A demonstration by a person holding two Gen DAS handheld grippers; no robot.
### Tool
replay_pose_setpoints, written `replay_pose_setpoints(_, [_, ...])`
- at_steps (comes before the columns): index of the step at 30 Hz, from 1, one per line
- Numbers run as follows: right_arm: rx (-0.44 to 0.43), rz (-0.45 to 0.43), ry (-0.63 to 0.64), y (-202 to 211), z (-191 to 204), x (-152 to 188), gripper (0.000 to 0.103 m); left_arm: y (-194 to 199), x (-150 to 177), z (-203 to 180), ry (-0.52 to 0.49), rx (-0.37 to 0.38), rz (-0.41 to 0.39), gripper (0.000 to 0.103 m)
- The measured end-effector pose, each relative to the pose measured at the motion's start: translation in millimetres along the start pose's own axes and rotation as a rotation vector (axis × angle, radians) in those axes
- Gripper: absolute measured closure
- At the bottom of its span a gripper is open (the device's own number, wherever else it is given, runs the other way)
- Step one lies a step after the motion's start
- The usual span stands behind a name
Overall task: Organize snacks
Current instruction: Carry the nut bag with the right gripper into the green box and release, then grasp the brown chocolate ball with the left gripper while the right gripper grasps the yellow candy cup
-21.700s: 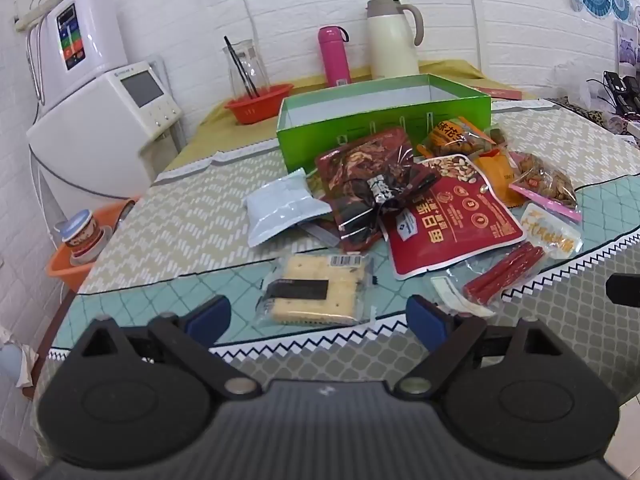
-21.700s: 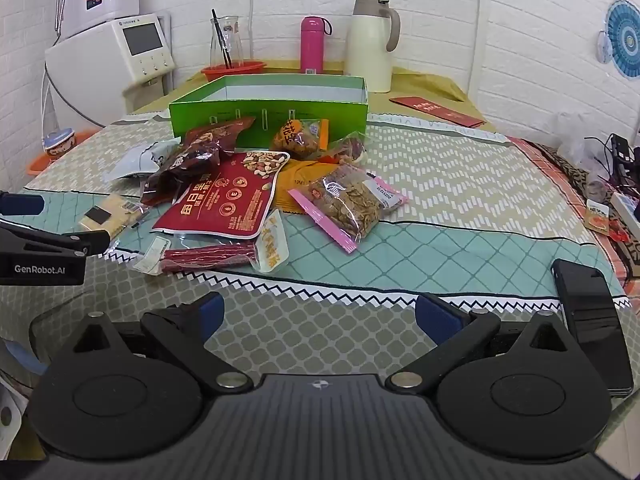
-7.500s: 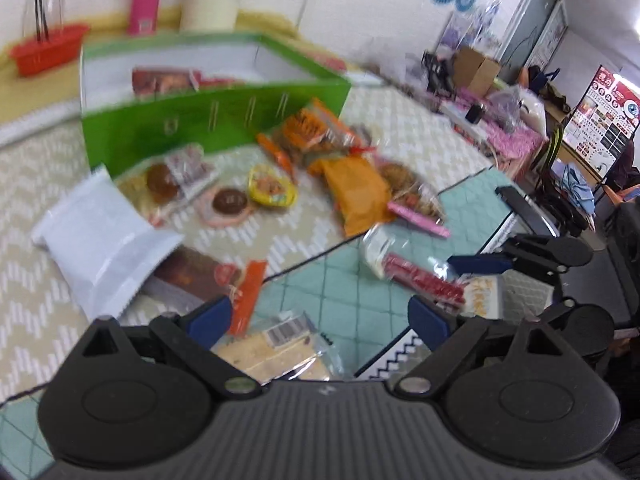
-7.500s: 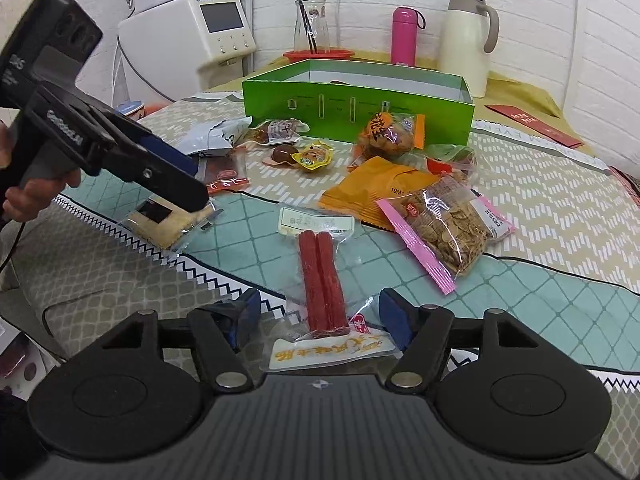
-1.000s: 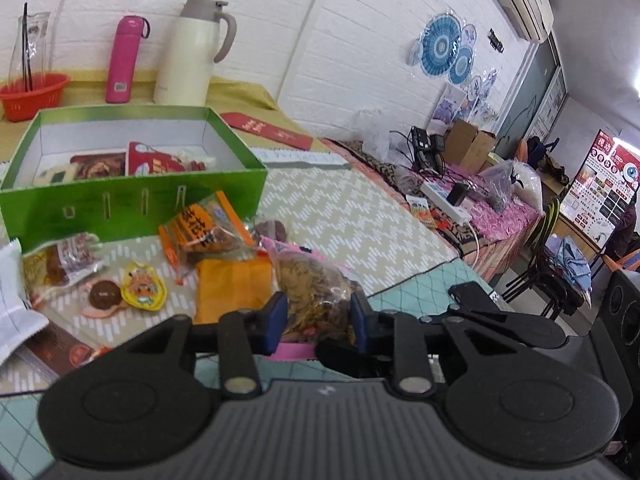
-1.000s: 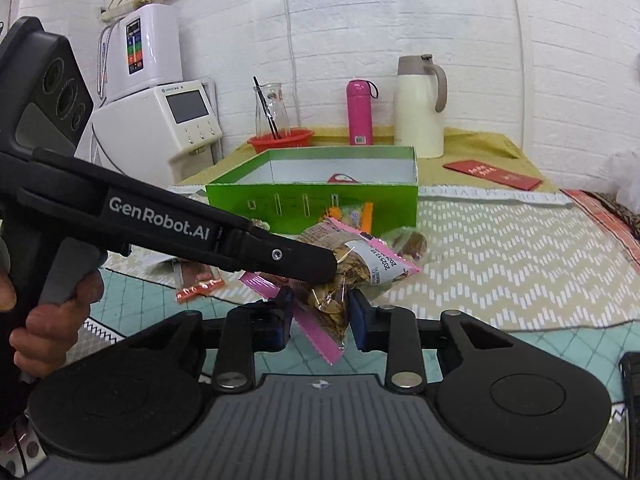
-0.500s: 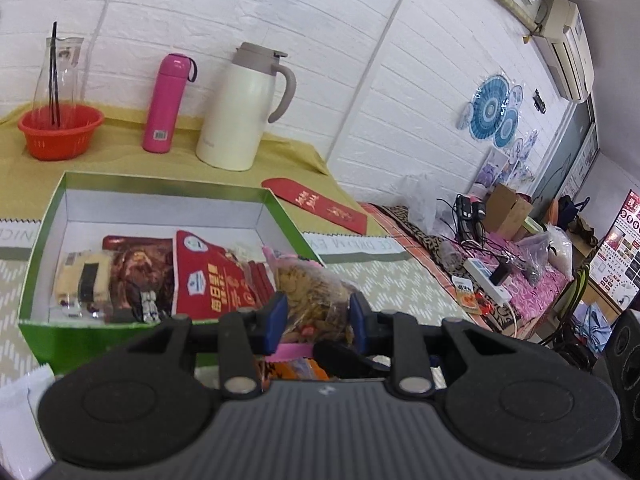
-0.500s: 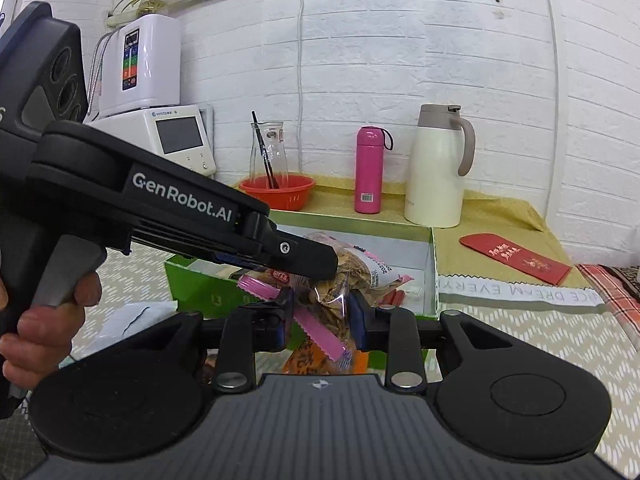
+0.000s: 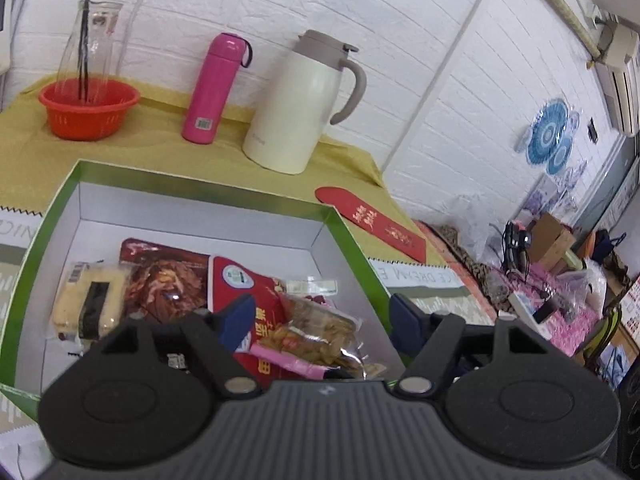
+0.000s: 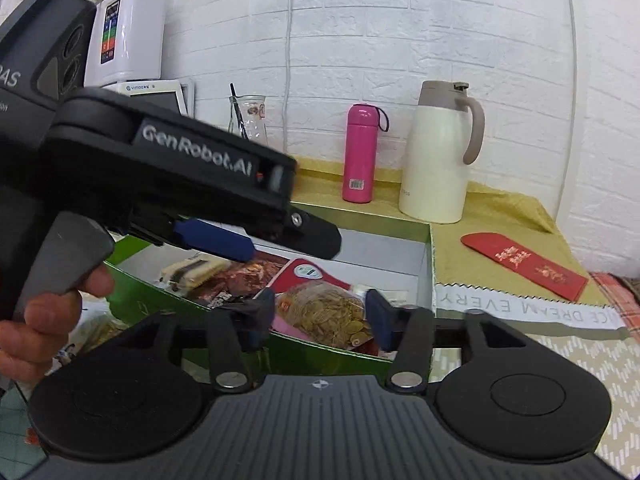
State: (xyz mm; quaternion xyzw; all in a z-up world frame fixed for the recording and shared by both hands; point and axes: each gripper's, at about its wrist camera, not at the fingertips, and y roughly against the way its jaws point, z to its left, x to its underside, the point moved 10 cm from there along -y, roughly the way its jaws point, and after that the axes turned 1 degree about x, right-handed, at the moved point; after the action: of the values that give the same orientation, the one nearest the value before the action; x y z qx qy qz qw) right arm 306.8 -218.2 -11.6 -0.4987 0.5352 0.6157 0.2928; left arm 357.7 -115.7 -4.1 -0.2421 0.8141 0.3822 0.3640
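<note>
Both grippers have just been opening. The left gripper [image 9: 318, 316] and the right gripper [image 10: 320, 312] now stand wide, their pads apart from the clear bag of fried snacks [image 9: 316, 334]. This bag lies in the green box [image 9: 352, 240], near its right wall, on a red nut pouch [image 9: 240, 280]. The cracker pack [image 9: 86, 300] lies by the left wall.

Cloth-covered table [image 9: 424, 300] with green box [image 9: 352, 248], red envelope [image 9: 372, 222], pink flask [image 9: 214, 88], cream jug [image 9: 296, 108]
</note>
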Motion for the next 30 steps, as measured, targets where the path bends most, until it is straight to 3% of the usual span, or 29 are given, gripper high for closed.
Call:
replay_pose_setpoints(2, [0.015,-0.028,0.018,4.8,0.5,1.6,0.000,4.3,-0.4,4.8,0.011,-0.009,-0.005,0.029])
replay_pose_setpoints(6, [0.026,-0.013,-0.013,6.2,-2.3,7.3,0.000,9.3,0.1,13.8,-0.017,-0.105,-0.003,0.022])
replay_pose_setpoints(7, [0.029,-0.010,-0.018,6.5,-2.9,7.9,0.000,11.5,0.6,15.9,-0.024,-0.129,-0.006,0.009])
replay_pose_setpoints(8, [0.033,-0.006,-0.024,7.2,-3.2,7.9,0.000,14.9,0.5,17.7,-0.026,-0.148,-0.018,0.008])
replay_pose_setpoints(22, [0.024,-0.047,-0.026,45.1,10.2,-5.6,0.000,53.5,11.3,5.7,-0.067,-0.170,-0.038,0.008])
replay_pose_setpoints(30, [0.024,-0.029,-0.038,81.1,24.3,8.4,0.000,95.0,42.4,2.4,-0.087,-0.194,0.020,0.008])
